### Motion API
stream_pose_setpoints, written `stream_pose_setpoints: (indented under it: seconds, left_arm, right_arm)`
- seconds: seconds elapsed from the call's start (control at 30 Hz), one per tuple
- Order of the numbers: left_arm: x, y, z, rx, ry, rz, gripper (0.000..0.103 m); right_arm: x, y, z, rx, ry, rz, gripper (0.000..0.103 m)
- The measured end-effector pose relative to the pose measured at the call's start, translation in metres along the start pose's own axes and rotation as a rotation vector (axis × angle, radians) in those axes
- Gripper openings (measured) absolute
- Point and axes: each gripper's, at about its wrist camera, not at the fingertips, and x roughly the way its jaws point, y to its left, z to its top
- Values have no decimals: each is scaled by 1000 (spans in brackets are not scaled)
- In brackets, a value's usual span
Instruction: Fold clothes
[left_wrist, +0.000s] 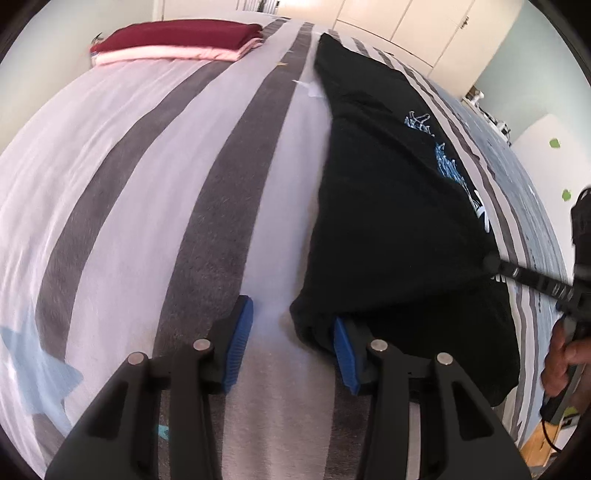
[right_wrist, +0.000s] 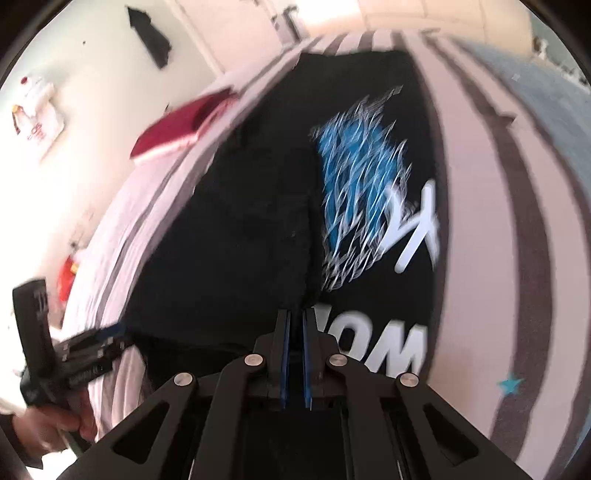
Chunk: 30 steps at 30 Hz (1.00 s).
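Bedding with broad grey and white stripes (left_wrist: 155, 192) carries all the items. At far left, near the head of the bed, a folded dark-red garment (left_wrist: 181, 35) lies stacked on a folded pink one (left_wrist: 177, 54), well apart from the work in hand.

Left tool (left_wrist: 291, 343): its blue-padded jaws stand wide, with bare bedding between them. The right-hand pad touches or sits just at the near left corner of the black T-shirt with the blue-and-white print (left_wrist: 384, 192); no cloth lies between the pads.

The T-shirt lies lengthwise on the bed, its long axis running away from both tools toward the cupboards. A lengthwise fold line shows in the right wrist view: the left part lies turned over the print, which shows only to the right of it. The shirt therefore appears partly folded, narrowed along its length.

Right tool (right_wrist: 295, 354): the jaws stand narrow, with dark cloth of the near hem between the pads; it appears to hold that edge. The view is blurred, so the grip is a judgement.

Relation governing the next move: the shirt extends straight ahead of both tools, its near edge at the tool tips. The right tool is on the cloth; the left tool is beside it.
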Motion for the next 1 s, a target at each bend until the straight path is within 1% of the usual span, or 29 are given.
stream_pose_setpoints:
  seconds: [0.03,0.13,0.27,0.33,0.37,0.43,0.47,0.57,0.63,0.7,0.73,0.8,0.87,0.93,1.0]
  left_arm:
    - [0,-1,0,5,3,5,40]
    - [-1,0,0,2,17,3,40]
    - [-10,1,1,-12,55,-19,40]
    - [-24,-2,3,9,52,-31,40]
    - [-31,-4,5,19,44,-35,40]
    - [-44,-6,17,37,4,-32,40]
    - [-47,-6,26,42,-15,-28,40]
    - [-29,-2,71,36,-61,-4,40]
    - [-7,-3,104,34,-71,-14,40]
    - [19,-10,139,42,-95,-29,40]
    - [33,-14,155,49,-101,-39,40]
    - [60,-25,186,69,-95,-57,40]
    - [88,-36,214,83,-71,-73,40]
    - [98,-41,223,109,-50,-98,40]
    - [106,-48,230,149,-31,-101,40]
  right_arm:
    - [4,0,-4,-8,15,0,5]
    - [11,2,-11,-23,21,-8,5]
    - [5,-4,-11,13,17,-10,5]
    - [-3,-3,-8,9,7,-31,7]
    - [-8,-3,-7,9,-3,-41,9]
    - [-20,-5,1,20,-43,-57,10]
    - [-21,-7,7,30,-56,-57,10]
    - [-8,-13,31,60,-77,-50,12]
    - [1,-17,46,80,-90,-44,15]
    - [10,-21,62,100,-104,-39,21]
    - [15,-23,70,110,-111,-37,21]
    - [24,-27,86,130,-124,-31,23]
    - [33,-30,102,150,-138,-26,25]
    - [42,-34,117,166,-146,-23,26]
    - [52,-36,125,163,-126,-40,27]
